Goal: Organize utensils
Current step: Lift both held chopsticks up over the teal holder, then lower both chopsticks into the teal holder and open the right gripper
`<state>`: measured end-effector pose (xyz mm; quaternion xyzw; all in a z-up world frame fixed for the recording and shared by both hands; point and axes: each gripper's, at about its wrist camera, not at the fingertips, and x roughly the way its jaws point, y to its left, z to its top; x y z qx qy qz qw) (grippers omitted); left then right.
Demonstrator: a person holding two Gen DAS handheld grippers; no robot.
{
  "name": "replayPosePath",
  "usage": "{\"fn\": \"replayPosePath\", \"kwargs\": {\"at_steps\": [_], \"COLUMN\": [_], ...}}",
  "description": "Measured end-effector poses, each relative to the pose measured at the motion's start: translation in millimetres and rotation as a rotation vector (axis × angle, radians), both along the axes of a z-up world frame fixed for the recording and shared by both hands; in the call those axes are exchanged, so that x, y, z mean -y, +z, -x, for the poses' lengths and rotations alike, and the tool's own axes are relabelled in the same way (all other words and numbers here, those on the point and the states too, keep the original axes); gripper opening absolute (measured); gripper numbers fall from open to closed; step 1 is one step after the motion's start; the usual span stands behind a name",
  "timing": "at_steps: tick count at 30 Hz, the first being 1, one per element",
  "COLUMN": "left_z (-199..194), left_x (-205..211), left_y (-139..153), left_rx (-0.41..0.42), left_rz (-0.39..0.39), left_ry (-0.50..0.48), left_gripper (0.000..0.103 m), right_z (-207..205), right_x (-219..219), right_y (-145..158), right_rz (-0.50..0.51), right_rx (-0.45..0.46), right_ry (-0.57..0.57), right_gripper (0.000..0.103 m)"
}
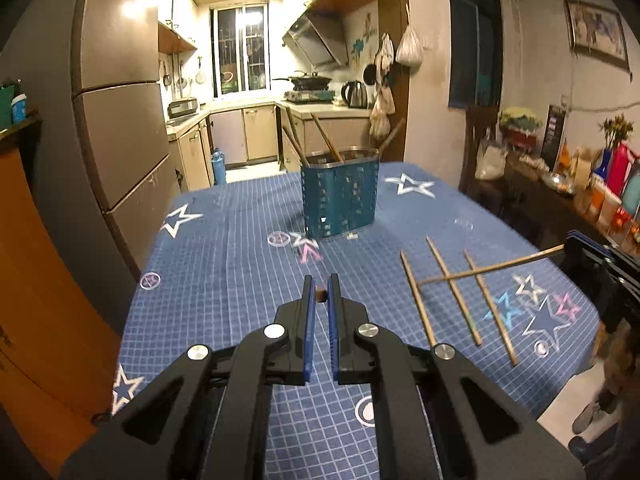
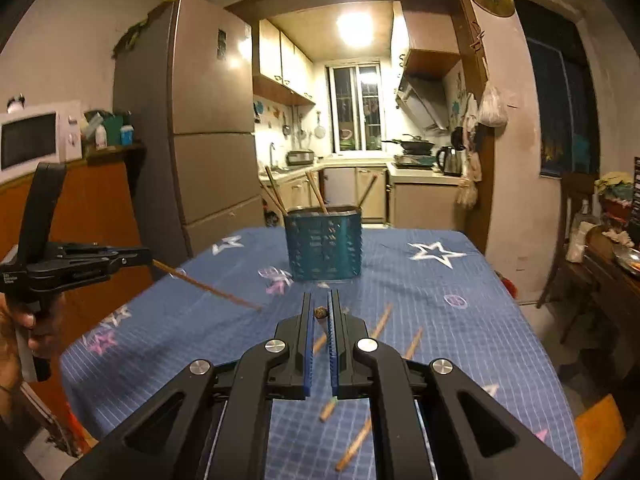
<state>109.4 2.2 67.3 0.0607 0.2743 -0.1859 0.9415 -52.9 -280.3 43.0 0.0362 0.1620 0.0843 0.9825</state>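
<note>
A kitchen doorway and a tall brown refrigerator (image 2: 208,120) stand behind a table spread with a blue grid-patterned cloth printed with stars (image 1: 240,248). At twelve o'clock in both views a perforated teal metal utensil holder (image 1: 339,194) stands upright on the cloth, with several wooden chopsticks leaning out of its rim.

The left view alone shows three thin wooden chopsticks lying loose (image 1: 452,284) on the cloth at three o'clock, roughly parallel, and the right gripper (image 1: 568,246) at the frame's right edge holding one slender chopstick (image 1: 490,267) in the air across them. Here the left gripper's (image 1: 320,294) blue-padded black jaws are pressed onto the round end of a chopstick, seen end-on.

The right view alone shows the left gripper at nine o'clock in a person's hand (image 2: 24,320), its chopstick (image 2: 206,290) slanting down over the cloth. A white microwave (image 2: 36,140) sits on an orange cabinet behind it. The right gripper's own jaws pinch a chopstick end likewise.
</note>
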Motion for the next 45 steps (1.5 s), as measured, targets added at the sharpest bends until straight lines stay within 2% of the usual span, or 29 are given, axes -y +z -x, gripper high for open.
{"fn": "replayPosePath", "kwargs": {"at_steps": [7, 11, 18, 26, 33, 41, 45], "left_z": [0.8, -4.2, -19.6, -31.6, -40.5, -49.1, -57.9], "left_x": [-12.5, -15.3, -19.5, -18.3, -17.4, -1.6, 13.2], "left_y": [30.6, 36.0, 35.7, 35.9, 38.8, 64.3, 87.6], "left_rx": [0.014, -0.006, -0.037, -0.028, -0.045, -0.001, 0.035], "left_rz": [0.088, 0.13, 0.173, 0.181, 0.217, 0.191, 0.173], "left_ry": [-0.034, -0.066, -0.067, -0.085, -0.106, -0.124, -0.138], "left_gripper": [0.005, 0.005, 0.005, 0.005, 0.005, 0.005, 0.005], "right_z": [-17.7, -27.0, -39.0, -53.1, -70.6, -93.0, -108.1], "right_x": [8.7, 9.4, 8.8, -3.1, -4.4, 6.2, 11.4], "right_y": [22.8, 32.9, 49.7, 66.2, 74.8, 99.4, 118.2], "right_rz": [-0.036, -0.047, -0.044, -0.005, -0.035, -0.051, -0.04], "right_rx": [0.014, 0.007, 0.004, 0.012, 0.0, 0.014, 0.028], "right_ry": [0.047, 0.07, 0.078, 0.086, 0.105, 0.084, 0.065], "right_gripper": [0.008, 0.008, 0.008, 0.008, 0.008, 0.008, 0.008]}}
